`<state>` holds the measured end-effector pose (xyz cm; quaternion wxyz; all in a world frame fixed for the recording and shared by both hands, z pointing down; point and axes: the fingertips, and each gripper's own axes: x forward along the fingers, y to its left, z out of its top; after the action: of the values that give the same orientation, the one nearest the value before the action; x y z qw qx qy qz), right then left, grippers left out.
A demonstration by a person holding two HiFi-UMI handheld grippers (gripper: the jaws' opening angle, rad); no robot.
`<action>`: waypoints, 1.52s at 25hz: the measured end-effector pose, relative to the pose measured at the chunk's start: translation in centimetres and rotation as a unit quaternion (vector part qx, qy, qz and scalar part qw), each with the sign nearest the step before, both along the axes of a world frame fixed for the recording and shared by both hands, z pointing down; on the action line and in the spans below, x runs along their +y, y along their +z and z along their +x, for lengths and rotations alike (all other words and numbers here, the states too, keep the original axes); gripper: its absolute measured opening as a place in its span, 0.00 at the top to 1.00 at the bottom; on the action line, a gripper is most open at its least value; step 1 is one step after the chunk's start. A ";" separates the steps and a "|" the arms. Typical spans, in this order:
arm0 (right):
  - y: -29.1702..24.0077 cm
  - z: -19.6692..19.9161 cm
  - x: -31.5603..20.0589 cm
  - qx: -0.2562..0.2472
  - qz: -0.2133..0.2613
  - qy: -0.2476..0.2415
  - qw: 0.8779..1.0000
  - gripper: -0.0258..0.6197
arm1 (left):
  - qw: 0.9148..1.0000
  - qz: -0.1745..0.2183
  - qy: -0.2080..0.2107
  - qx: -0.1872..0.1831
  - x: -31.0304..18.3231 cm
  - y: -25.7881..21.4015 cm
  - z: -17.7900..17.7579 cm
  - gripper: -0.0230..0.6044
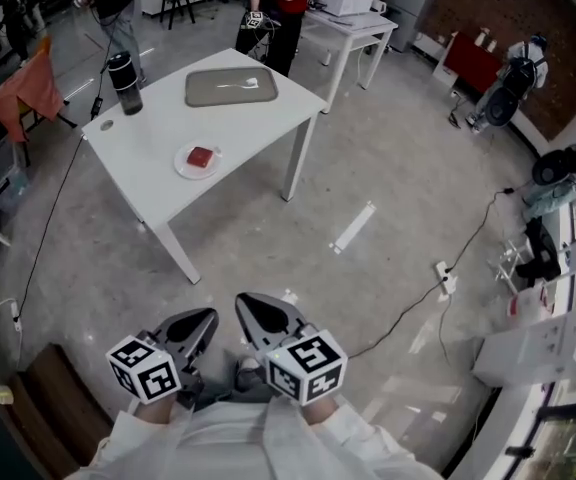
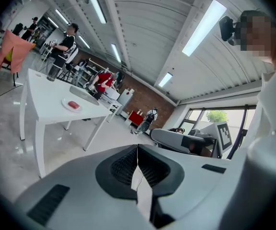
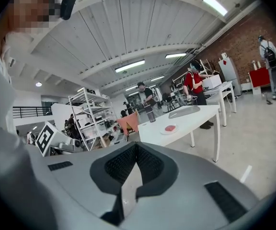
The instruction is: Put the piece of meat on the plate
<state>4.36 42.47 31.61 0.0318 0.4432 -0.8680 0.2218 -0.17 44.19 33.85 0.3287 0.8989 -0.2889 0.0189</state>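
Your left gripper point(image 1: 200, 320) and right gripper point(image 1: 258, 313): both clenched, nothing between jaws, side by side close to your body. Piece of meat point(image 1: 200, 156) already lies on plate point(image 1: 183, 166) on white table point(image 1: 258, 118), well apart, ahead across floor, roughly in line with left gripper. Meat squarish, no clear long axis. No readable writing; only square markers on gripper cubes.

A grey tray point(image 1: 208, 93) lies at the far edge of the white desk point(image 1: 148, 173). A dark tumbler point(image 1: 125, 83) stands left of it.
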 end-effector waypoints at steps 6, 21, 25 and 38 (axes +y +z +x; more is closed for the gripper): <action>0.9 -1.4 0.0 -0.018 -0.019 -0.031 0.999 0.94 | 1.000 -0.014 -0.004 -0.002 -0.3 0.9 -0.1 0.95; 0.8 -3.3 -12.8 0.000 -0.018 0.010 1.000 0.94 | 0.999 -0.002 0.021 -0.043 -13.5 0.9 -2.7 0.95; 0.6 -4.4 -17.0 -0.001 -0.019 0.025 1.000 0.94 | 0.998 0.006 0.041 -0.056 -17.2 0.5 -3.6 0.95; 2.2 -5.5 -22.4 0.006 -0.046 0.073 0.996 0.94 | 0.995 -0.017 0.078 -0.051 -22.8 2.0 -5.6 0.95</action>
<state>-1.11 20.06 33.80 0.0408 0.5051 -0.8218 0.2603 -5.73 21.40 35.90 0.3265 0.9108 -0.2338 0.0958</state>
